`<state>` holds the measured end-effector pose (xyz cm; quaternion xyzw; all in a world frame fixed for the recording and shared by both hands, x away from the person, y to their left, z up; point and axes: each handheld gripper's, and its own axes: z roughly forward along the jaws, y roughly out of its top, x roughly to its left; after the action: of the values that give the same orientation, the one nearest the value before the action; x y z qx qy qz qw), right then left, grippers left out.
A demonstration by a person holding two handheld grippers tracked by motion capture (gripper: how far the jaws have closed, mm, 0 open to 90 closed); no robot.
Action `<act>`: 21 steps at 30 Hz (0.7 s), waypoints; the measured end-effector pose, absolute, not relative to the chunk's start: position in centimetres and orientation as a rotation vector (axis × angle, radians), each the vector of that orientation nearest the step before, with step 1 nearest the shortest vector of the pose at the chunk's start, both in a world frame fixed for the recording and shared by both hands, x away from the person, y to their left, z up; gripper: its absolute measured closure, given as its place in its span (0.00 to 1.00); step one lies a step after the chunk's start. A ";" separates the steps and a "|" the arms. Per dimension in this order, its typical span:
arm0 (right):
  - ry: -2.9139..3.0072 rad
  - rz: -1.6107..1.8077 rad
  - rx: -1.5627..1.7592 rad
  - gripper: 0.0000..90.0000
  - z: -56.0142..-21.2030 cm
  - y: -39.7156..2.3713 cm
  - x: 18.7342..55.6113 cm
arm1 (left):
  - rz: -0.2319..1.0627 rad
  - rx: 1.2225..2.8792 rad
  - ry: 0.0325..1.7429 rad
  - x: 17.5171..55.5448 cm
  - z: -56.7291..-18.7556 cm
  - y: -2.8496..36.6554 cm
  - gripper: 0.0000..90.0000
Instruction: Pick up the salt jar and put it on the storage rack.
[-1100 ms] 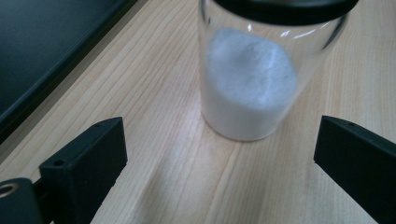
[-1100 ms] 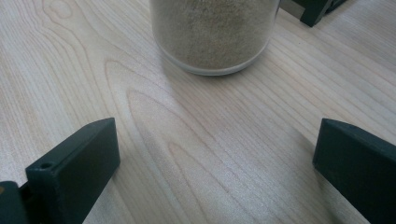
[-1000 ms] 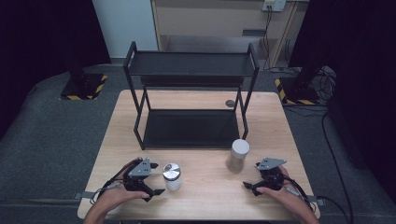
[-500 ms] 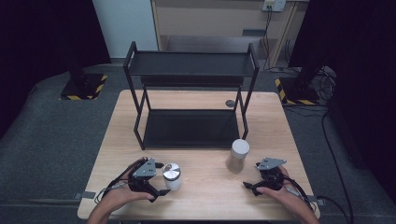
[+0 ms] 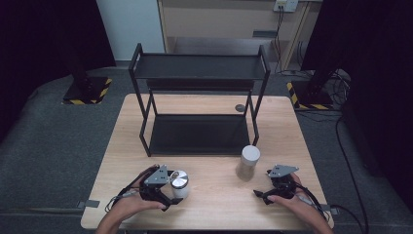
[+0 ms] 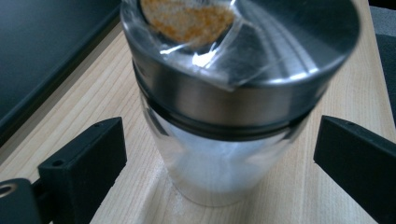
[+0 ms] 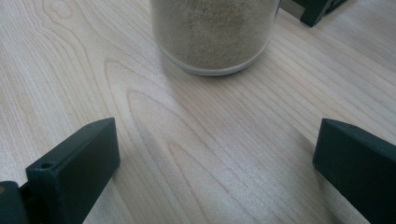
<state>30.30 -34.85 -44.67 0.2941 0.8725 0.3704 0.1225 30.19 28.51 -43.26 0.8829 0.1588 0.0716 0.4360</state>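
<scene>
Both tongs are gaping empty: you are straddling the steel-lidded jar (image 6: pixel 224 102) with the left tongs (image 5: pixel 170 192), so closing comes next.

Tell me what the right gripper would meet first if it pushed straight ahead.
Probably the jar of tan powder, standing straight ahead of the open right gripper with bare table between them.

left gripper (image 5: pixel 171 195) beside steel-lidded jar (image 5: pixel 179 183); right gripper (image 5: pixel 260 194) near white-lidded jar (image 5: pixel 249 161).
</scene>
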 end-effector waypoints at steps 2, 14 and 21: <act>2.546 1.081 0.859 0.01 -44.7 -34.8 30.3 | 0.174 2.202 0.395 30.3 -43.4 28.2 0.02; 2.547 1.081 0.859 0.02 -44.7 -34.9 30.3 | 0.177 2.200 0.394 30.5 -44.2 27.7 0.08; 2.548 1.083 0.858 0.02 -44.7 -34.9 30.3 | 0.188 2.184 0.393 30.5 -44.3 27.8 0.12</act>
<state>30.34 -34.89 -44.66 0.2938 0.8726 0.3708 0.1214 30.47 27.84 -44.34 0.8800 0.1582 0.0758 0.4414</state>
